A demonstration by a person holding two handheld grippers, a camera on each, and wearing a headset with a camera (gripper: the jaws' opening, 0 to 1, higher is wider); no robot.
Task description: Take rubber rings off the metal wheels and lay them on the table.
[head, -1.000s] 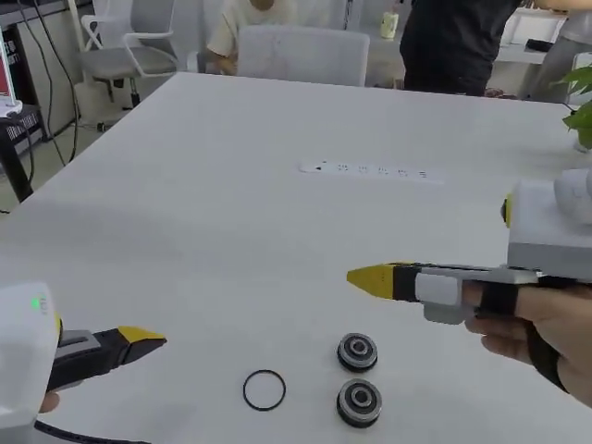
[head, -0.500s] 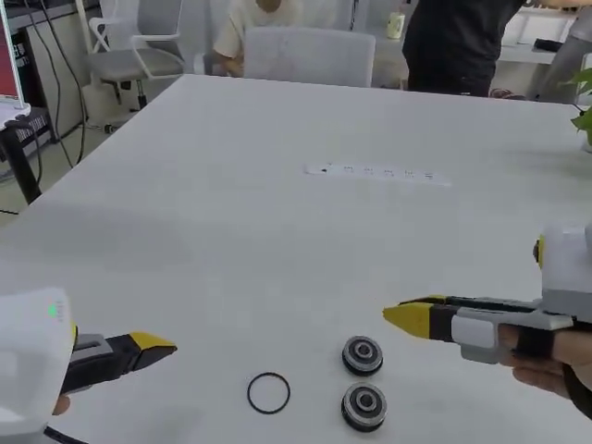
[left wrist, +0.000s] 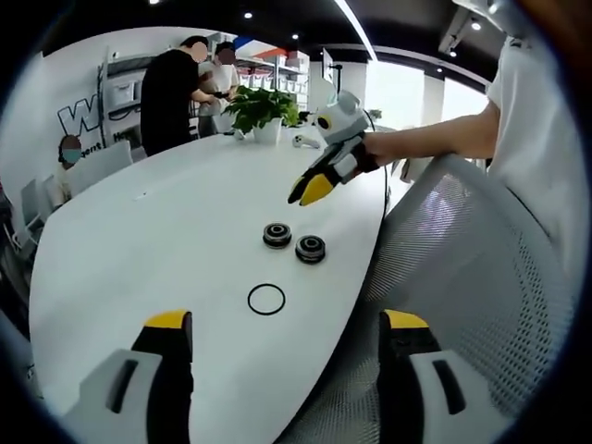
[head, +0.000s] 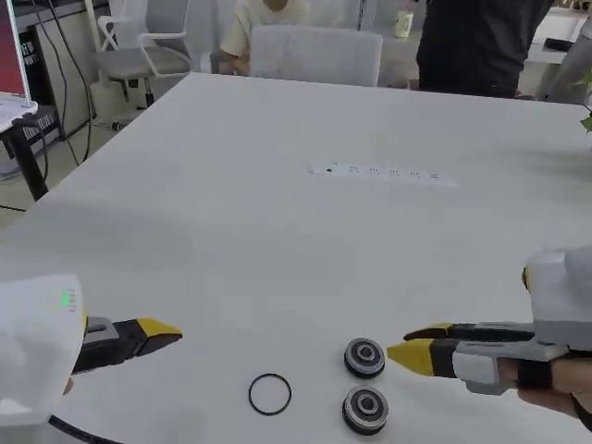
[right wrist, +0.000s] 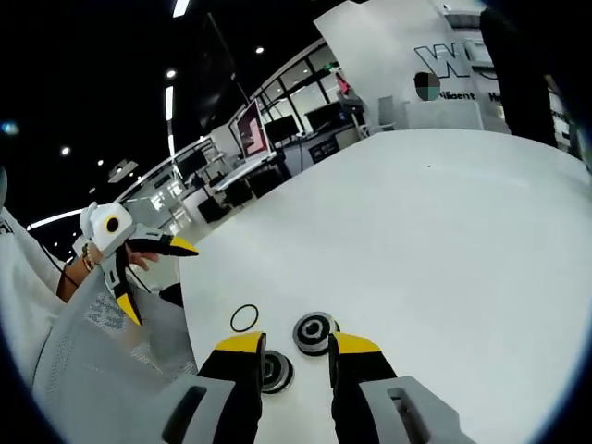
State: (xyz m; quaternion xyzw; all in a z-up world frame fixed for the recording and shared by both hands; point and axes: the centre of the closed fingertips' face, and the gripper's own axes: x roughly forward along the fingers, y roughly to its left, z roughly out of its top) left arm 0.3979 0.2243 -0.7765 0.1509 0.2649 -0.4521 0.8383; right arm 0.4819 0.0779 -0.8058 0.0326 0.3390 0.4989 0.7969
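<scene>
We see the farther wheel (head: 364, 357) and the nearer wheel (head: 366, 408), both metal, lying flat on the white table (head: 231, 213). Their axles point straight up, and each has a dark outer band. They sit just beside each other without touching, in a line running away from us. To their left a loose rubber ring (head: 269, 394) lies flat on the table, a thin black circle touching neither wheel.

Our right claw (head: 413, 343) points left, its long axis roughly level with the table and its tips just beside the farther wheel. Its jaws stand parted by a narrow gap and pinch nothing; in the right gripper view that wheel shows through the gap. Our left claw (head: 166, 331) points right, well apart from the ring. The left gripper view shows its jaws spread wide and empty. A power strip (head: 384, 173) lies farther along the table.
</scene>
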